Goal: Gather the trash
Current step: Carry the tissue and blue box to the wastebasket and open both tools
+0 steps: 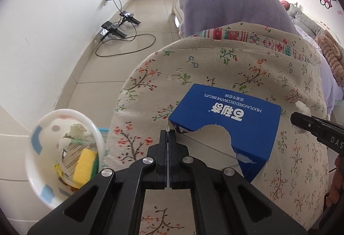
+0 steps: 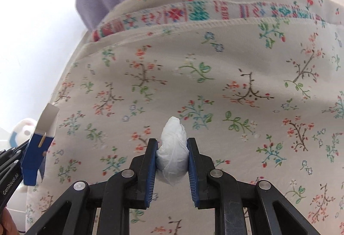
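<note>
My left gripper [image 1: 168, 135] is shut on the torn edge of a blue biscuit box [image 1: 232, 125] and holds it over the floral cloth [image 1: 150, 93]. The box also shows at the left of the right wrist view [image 2: 35, 153]. My right gripper [image 2: 172, 149] is shut on a crumpled white tissue wad [image 2: 173, 149] above the same cloth [image 2: 215, 84]. In the left wrist view the right gripper [image 1: 301, 120] reaches in from the right with the tissue [image 1: 302, 108] at its tip.
A white round bin [image 1: 43, 162] sits low on the left, holding a yellow sponge [image 1: 85, 165] and wrappers. A purple blanket [image 1: 225, 2] lies behind the cloth. Black devices and a cable [image 1: 120, 28] lie on the tiled floor by the wall.
</note>
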`<state>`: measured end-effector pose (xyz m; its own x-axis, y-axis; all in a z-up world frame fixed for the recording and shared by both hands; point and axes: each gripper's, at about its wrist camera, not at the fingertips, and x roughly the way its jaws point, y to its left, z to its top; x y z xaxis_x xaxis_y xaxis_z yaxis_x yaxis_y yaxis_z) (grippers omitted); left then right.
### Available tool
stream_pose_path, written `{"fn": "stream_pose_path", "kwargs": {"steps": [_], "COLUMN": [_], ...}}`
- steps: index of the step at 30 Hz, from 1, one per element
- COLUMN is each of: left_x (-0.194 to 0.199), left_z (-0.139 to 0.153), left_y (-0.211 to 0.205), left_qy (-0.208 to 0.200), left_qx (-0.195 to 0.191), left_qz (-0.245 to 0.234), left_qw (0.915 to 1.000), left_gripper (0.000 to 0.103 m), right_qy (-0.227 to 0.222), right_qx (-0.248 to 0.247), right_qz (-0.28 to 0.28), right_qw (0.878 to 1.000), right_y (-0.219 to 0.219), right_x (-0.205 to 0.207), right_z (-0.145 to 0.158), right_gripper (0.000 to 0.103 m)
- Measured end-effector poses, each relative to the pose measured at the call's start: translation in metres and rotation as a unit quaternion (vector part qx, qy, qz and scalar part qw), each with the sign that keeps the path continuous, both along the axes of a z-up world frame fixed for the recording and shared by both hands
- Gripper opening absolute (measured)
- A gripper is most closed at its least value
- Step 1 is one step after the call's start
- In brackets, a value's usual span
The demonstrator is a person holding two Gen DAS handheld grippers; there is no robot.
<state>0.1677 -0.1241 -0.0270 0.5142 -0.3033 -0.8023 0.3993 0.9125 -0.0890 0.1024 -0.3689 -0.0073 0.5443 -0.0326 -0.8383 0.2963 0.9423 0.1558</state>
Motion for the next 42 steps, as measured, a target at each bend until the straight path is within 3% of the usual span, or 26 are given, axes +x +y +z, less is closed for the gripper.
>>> {"fn": "stream_pose_path", "kwargs": {"steps": [14, 42], "left_x": [-0.002, 0.011], "left_z": [0.013, 0.008], "left_y": [0.057, 0.194], "left_qy": [-0.010, -0.001], "left_qx": [0.009, 0.036], "left_qz": [0.033, 0.138], "left_qw": [0.9994, 0.9897], "left_gripper": [0.000, 0.002], "right_qy": [-0.013, -0.019], "right_qx": [0.003, 0.009], "right_qz": [0.037, 0.147], "right_qw": [0.999, 0.989], "right_y": [0.049, 0.183], "right_x": [0.007, 0.053], "right_z": [0.008, -0.011], "right_gripper": [0.023, 0.023]}}
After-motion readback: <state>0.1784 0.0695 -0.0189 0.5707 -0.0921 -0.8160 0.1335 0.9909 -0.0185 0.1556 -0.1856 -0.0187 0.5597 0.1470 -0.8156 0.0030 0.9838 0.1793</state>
